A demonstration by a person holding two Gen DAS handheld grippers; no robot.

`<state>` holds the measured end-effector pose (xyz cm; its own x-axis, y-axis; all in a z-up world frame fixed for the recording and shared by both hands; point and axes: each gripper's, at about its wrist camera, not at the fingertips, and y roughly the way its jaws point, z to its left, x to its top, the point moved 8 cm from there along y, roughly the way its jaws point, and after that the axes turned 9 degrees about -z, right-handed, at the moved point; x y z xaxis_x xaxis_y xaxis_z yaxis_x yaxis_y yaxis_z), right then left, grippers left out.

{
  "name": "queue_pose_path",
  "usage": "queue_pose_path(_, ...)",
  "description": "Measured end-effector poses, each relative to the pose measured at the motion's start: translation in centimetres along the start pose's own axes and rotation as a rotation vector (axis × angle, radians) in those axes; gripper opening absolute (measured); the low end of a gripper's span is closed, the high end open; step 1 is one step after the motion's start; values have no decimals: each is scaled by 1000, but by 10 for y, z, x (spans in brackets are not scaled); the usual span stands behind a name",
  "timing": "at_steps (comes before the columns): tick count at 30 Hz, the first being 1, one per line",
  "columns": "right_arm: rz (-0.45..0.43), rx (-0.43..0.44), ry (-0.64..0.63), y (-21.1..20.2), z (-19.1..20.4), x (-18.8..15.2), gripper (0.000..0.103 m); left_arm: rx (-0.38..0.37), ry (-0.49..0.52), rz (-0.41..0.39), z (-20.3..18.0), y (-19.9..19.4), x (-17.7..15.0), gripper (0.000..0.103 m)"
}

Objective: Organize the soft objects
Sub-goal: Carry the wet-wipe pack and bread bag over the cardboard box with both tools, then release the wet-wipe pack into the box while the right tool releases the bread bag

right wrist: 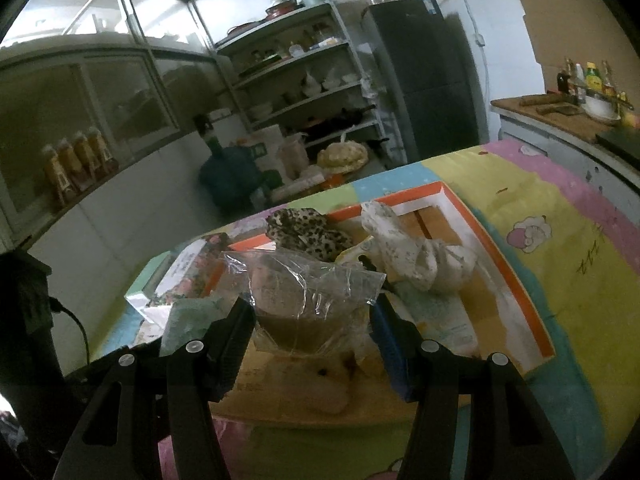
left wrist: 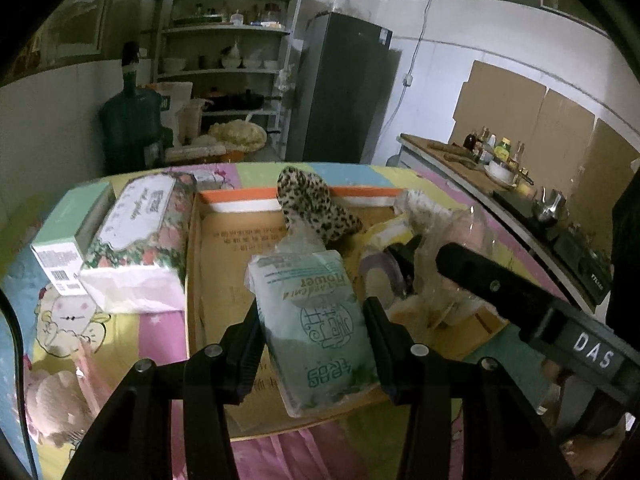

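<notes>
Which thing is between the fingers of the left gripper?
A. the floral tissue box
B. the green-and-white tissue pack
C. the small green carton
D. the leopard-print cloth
B: in the left wrist view the green-and-white tissue pack sits between the fingers of the left gripper, above the cardboard tray.

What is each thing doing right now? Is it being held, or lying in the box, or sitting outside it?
Green tissue pack: held by the left hand-held gripper, over the box.
Clear bag: held by the right hand-held gripper.
Leopard cloth: lying in the box.
White cloth: knotted, lying in the box.
Cardboard box: open, flat on the table.
Flowery tissue pack: outside the box.
</notes>
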<state>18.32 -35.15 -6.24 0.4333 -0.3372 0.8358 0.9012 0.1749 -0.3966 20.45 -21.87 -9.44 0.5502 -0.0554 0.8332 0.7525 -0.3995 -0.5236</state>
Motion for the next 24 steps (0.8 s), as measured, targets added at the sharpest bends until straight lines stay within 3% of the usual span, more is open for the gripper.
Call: queue_pose_path(24,43,-16,-24,27,-3,-7,60,19,-11,75,4,24,-21,48)
